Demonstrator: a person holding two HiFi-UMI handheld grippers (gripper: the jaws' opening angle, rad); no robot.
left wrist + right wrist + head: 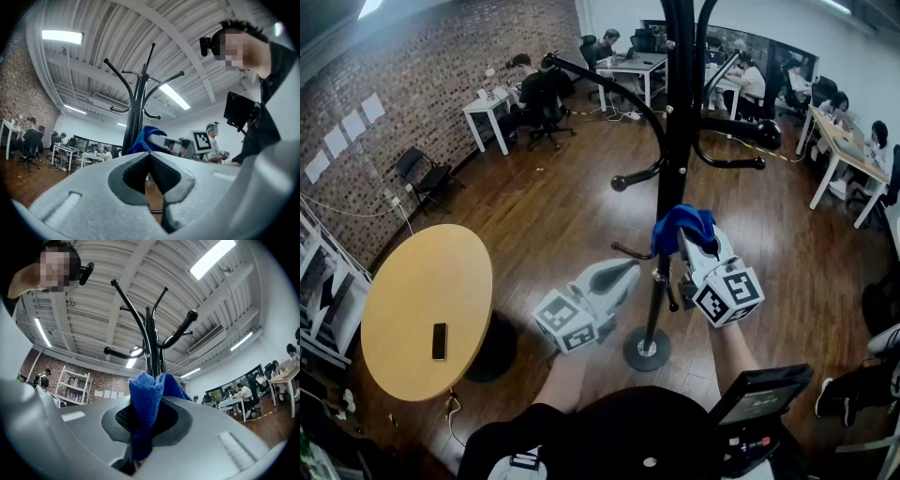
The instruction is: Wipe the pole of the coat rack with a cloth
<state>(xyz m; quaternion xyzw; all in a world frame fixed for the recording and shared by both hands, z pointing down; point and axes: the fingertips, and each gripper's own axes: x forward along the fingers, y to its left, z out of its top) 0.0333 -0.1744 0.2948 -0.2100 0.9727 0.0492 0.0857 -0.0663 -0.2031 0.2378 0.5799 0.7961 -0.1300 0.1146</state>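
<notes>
Blue cloth (684, 225) clenched in right hand-held gripper (692, 247) against pole (673, 159); left hand-held gripper (626, 270) closed, empty.

We take the cloth (682, 225) for blue terry with a soft, fuzzy pile. The pole (677, 141) looks like black metal, smooth with a slight sheen. The left gripper (150, 157) and right gripper (147, 401) are pale matt plastic with dark ribbed pads (136, 173). The floor (553, 216) is glossy dark wood, the table (412, 281) pale matt wood, and the wall (422, 75) rough brick.
</notes>
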